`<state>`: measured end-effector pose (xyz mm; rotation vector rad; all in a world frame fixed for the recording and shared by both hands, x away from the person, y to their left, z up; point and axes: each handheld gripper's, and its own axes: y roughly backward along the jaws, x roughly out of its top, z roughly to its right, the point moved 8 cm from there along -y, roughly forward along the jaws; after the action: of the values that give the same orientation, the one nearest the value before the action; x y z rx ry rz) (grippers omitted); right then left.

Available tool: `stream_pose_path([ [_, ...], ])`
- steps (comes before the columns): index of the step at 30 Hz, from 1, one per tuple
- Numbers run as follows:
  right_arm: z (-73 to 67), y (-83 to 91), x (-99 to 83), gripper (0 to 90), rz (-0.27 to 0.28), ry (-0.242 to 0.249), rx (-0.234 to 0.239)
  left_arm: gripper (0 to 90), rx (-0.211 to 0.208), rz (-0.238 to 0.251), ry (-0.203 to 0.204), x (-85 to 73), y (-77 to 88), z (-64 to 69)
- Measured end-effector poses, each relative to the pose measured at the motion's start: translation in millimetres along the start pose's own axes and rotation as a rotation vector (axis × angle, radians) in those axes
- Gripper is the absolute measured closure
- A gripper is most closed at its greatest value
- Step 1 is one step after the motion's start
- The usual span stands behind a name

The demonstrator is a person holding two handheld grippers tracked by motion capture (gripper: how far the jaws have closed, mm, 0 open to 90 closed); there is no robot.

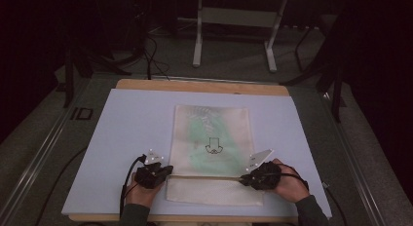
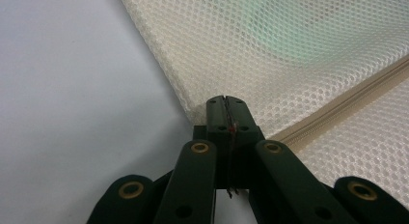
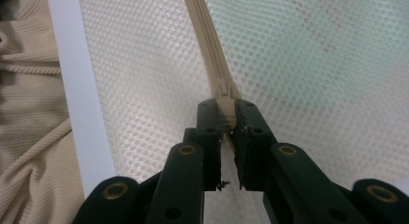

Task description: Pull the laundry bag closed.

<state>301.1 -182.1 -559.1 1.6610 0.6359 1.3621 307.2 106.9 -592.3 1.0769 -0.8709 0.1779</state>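
A cream mesh zip bag point(image 1: 211, 133) lies flat on the pale lilac mat point(image 1: 131, 123), with something green showing through the mesh. Its beige zipper point(image 1: 207, 177) runs across the near part. My left gripper point(image 1: 168, 171) is at the zipper's left end, jaws shut on the bag's edge point(image 2: 202, 96). My right gripper point(image 1: 243, 178) is at the zipper's right end. In the right gripper view its jaws are shut on the beige zipper pull point(image 3: 225, 113), and the zipper tape point(image 3: 202, 21) runs away from them. Each gripper is held by a hand.
The mat covers a wooden table point(image 1: 202, 85). Beyond it stand a white desk frame point(image 1: 234, 26) and dark stand legs, with cables on the grey floor. Beige ribbed cloth point(image 3: 29, 113) shows past the mat's near edge in the right gripper view.
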Motion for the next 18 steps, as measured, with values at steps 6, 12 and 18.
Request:
stream_pose_path([
  [6, 3.0, 3.1, -4.6, 82.1, 0.006, -0.005, 0.001, 89.4, 0.001, -0.001, -0.001, -0.1, 0.1, 0.0],
  [12, 5.4, 6.9, -8.7, 82.0, 0.008, -0.018, -0.003, 89.4, 0.002, -0.002, -0.002, 0.0, 0.1, 0.1],
  [18, 6.0, 8.4, -11.3, 82.0, 0.007, -0.025, -0.004, 89.4, 0.003, -0.002, -0.002, -0.1, 0.1, 0.1],
])
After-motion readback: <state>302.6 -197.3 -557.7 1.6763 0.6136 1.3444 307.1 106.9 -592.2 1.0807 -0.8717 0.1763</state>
